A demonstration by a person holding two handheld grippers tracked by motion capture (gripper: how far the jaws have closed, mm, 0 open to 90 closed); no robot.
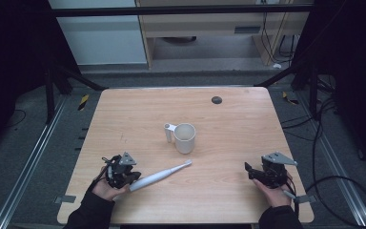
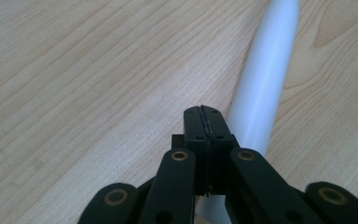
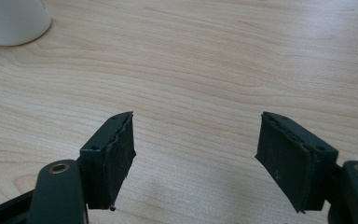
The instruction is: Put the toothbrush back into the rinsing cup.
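Closed left gripper (image 2: 204,122) beside white plastic electric toothbrush (image 1: 158,176)
Jaws pressed together, empty; a nudge could roll it. Right gripper (image 3: 196,156) gapes.

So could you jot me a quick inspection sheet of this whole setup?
Surface: light wooden table, with a small dark round spot near the far edge.
Job's things: white electric toothbrush lying flat; white mug upright at centre.
Clutter: nothing seen.
Grippers: left gripper has its fingers shut, empty, beside the toothbrush handle; right gripper is open, empty, over bare wood.
Cables: black cables on the floor at right.
Surroundings: grey floor, metal frame, wooden cabinet behind.
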